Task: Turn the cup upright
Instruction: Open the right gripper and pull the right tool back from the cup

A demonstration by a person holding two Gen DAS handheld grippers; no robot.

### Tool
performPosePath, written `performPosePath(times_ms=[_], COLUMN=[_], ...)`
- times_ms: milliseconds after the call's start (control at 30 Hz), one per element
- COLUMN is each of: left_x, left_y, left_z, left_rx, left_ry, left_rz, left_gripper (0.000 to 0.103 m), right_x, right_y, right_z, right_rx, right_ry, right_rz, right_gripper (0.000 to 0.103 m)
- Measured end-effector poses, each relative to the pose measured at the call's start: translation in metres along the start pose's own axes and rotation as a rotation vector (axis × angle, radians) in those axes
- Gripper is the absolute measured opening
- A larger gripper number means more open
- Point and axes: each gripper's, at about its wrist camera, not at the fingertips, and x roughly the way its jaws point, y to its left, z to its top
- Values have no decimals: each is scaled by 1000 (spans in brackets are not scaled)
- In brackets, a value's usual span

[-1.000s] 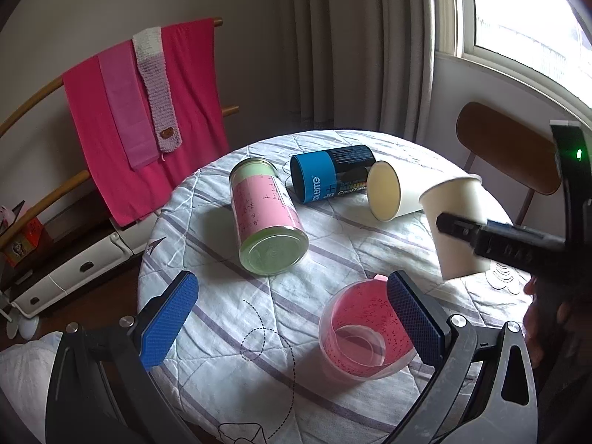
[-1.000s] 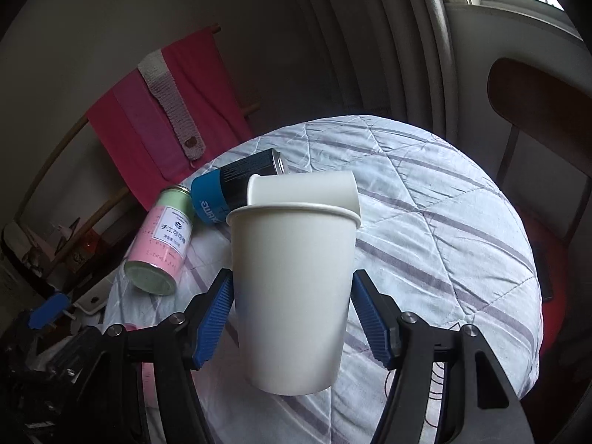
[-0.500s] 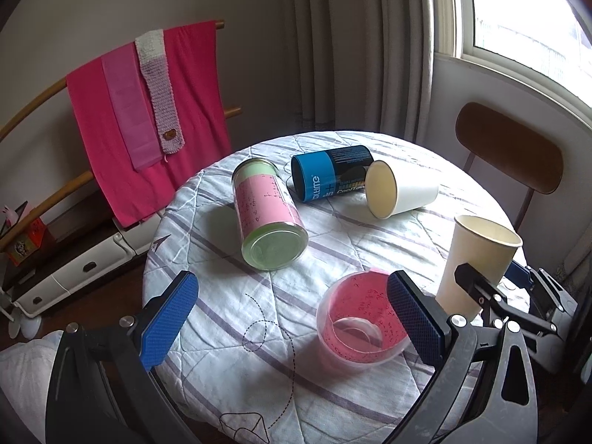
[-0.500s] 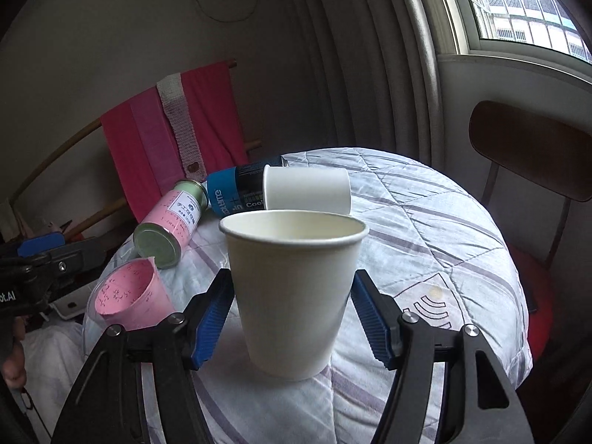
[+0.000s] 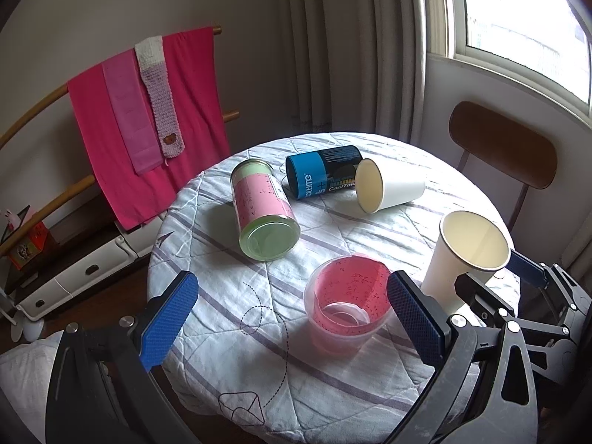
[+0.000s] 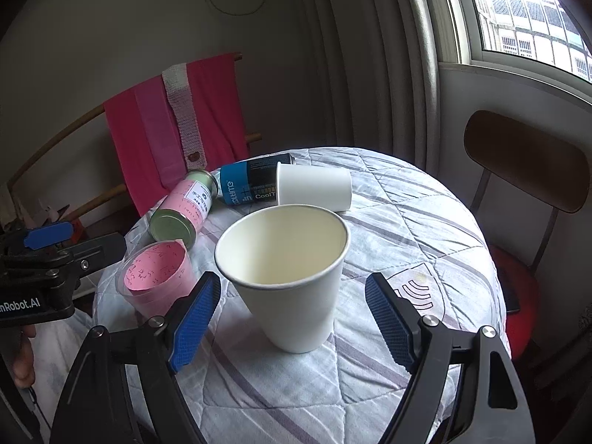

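The tall white paper cup (image 6: 292,277) is stood upright, mouth up, on the round quilted striped table (image 6: 425,236), between the spread, untouching blue pads of the right gripper (image 6: 292,314). A second white paper cup (image 5: 388,190) is laid sideways. The left gripper (image 5: 292,318) is held wide, empty. "CoolT" is read on the blue-black can (image 6: 251,183), partly hidden.

White paper cup (image 6: 292,281) upright on table (image 6: 407,222) (mouth up, empty); second white paper cup (image 6: 314,187) lying sideways behind.
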Motion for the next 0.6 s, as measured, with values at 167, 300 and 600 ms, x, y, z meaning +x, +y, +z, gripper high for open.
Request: performPosePath(times_ms=[167,300,600], left_x=[-22,-43,-84], left_y=[-1,-5,-4], left_z=[-1,0,4], left_rx=[-3,0,-21], left_ry=[-33,-73,-165], left_rz=[-5,-10,12], left_gripper=[103,103,103], right_x=[-21,-40,-69], right_y=[8,15,31], right_z=[4,12,32], right_rx=[-13,-26,-75], right_ry=[51,100,107], right_rz=[-38,-53,-145], right_gripper=[82,82,82])
